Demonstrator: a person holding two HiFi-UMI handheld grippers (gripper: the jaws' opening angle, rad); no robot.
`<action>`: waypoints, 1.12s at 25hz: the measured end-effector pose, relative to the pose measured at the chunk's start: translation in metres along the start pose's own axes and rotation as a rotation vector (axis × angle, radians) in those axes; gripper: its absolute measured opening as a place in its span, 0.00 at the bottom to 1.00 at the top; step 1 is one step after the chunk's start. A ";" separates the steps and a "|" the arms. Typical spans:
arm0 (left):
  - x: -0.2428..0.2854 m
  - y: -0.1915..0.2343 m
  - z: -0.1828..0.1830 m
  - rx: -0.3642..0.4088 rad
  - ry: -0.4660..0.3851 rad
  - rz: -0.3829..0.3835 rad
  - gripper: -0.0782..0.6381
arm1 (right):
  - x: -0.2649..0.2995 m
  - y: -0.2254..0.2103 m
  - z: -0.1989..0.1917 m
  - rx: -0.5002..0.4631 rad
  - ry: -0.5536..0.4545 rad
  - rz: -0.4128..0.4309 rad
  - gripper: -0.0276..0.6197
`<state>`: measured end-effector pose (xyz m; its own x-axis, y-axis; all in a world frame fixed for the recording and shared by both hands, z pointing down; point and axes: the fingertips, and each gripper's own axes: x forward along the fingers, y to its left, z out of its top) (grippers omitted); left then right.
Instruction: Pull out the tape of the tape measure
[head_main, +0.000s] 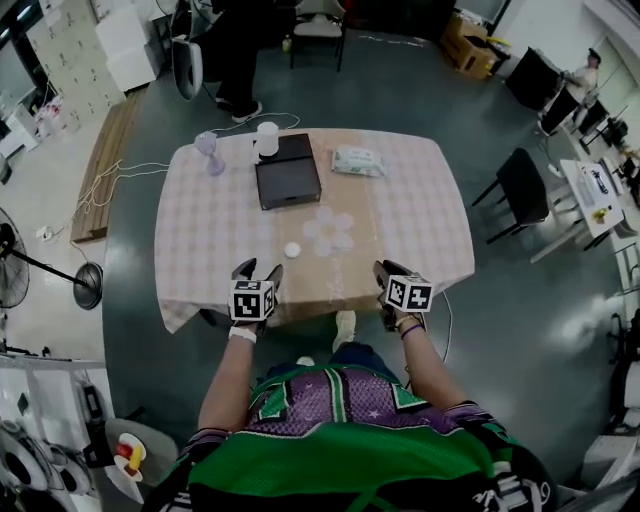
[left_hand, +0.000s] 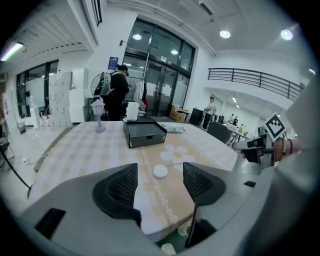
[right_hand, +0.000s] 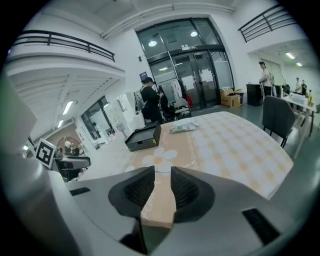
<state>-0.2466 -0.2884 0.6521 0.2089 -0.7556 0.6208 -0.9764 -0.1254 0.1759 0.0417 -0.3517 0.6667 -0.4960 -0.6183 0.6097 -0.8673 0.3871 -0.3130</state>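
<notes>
The tabletop (head_main: 420, 200), under a pale checked cloth, carries a few things. A black box (head_main: 288, 172) sits at the far middle, a pack of wipes (head_main: 357, 161) to its right and a white cup (head_main: 267, 139) at its far left corner. Nearer lies a flat flower-shaped mat (head_main: 329, 231).

The left gripper (head_main: 257, 271) hovers over the near edge with its fingers (left_hand: 120, 187) well apart and nothing between them. The right gripper (head_main: 392, 272) hangs off the near edge further right. Its fingers (right_hand: 187, 190) are almost together, with only a narrow slit of cloth showing between them.

The tape measure (head_main: 291, 250) looks to be the little white round disc just left of the mat, ahead of the left gripper and touching neither. I would judge it light, hard-shelled and smooth, so it would likely skate on the cloth if nudged and need pinching across its rim. The tape itself should be thin and springy, best taken by its end tab. I cannot make out the tab from here, so which side it comes out of is unclear.
</notes>
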 end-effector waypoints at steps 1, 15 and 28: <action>-0.005 -0.002 -0.001 0.000 -0.008 -0.009 0.54 | -0.008 0.004 0.001 -0.012 -0.008 -0.001 0.19; -0.089 -0.046 0.059 0.029 -0.195 -0.041 0.54 | -0.102 0.057 0.097 -0.176 -0.190 0.095 0.19; -0.210 -0.192 0.054 0.045 -0.381 -0.085 0.53 | -0.289 0.030 0.073 -0.288 -0.310 0.215 0.17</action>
<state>-0.1061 -0.1407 0.4463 0.2617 -0.9249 0.2756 -0.9598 -0.2194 0.1750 0.1558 -0.2111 0.4277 -0.6900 -0.6618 0.2931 -0.7185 0.6754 -0.1665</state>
